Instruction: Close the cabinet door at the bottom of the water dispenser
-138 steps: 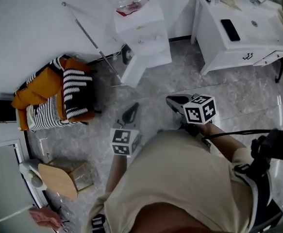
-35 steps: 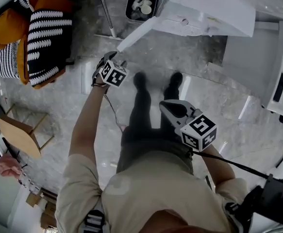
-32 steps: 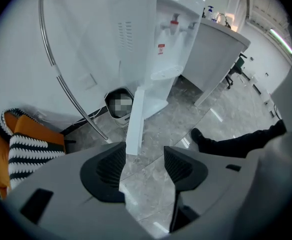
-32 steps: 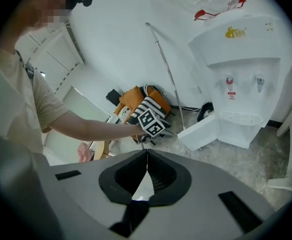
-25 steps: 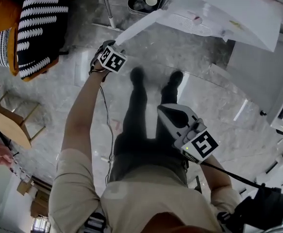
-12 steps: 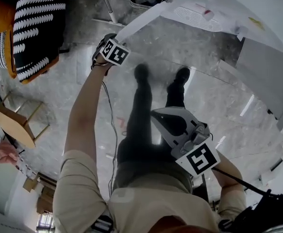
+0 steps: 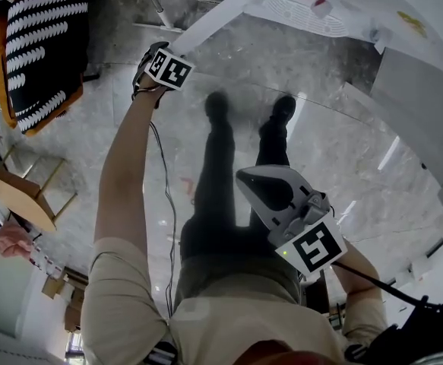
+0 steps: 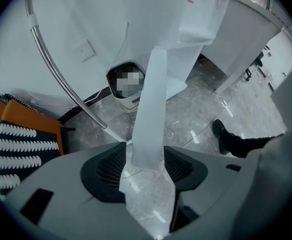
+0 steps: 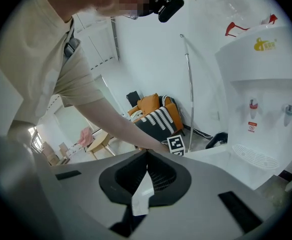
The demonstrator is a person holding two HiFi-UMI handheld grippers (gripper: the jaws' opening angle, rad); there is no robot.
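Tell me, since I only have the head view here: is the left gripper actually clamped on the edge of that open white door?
Observer: No. In the left gripper view, the left gripper has its jaws apart. The cabinet door stands between them with a gap on each side.
Operator: How much of the door is in there?
Observer: Only the end of its thin edge. The rest of that edge runs back to the water dispenser.
Operator: And the right gripper?
Observer: In its own view the right gripper has its jaws together at the tips, away from the door. The dispenser's two taps are off to its right.
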